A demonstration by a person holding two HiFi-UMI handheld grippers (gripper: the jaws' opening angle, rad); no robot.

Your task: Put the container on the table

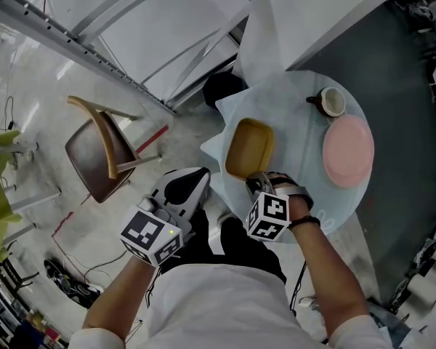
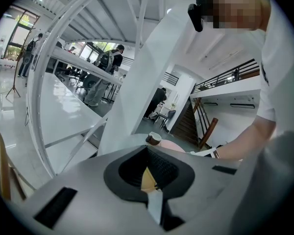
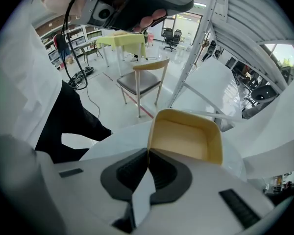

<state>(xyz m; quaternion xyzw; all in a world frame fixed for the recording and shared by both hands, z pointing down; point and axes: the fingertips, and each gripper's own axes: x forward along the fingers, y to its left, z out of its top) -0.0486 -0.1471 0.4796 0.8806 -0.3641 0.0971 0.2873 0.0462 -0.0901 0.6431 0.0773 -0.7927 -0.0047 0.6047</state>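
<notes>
Container (image 1: 249, 149) lies straight ahead of the right gripper (image 1: 259, 183), whose 2 jaws pinch its near rim; left gripper (image 1: 200, 177), closed and empty, hangs farther off.

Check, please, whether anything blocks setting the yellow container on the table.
Nothing visible does: the container, its rim in the right gripper, is over bare table; the cup and pink plate sit apart to one side.

Yellow rectangular container (image 1: 250, 148), empty, upright, near edge of round pale table (image 1: 299, 167)
</notes>
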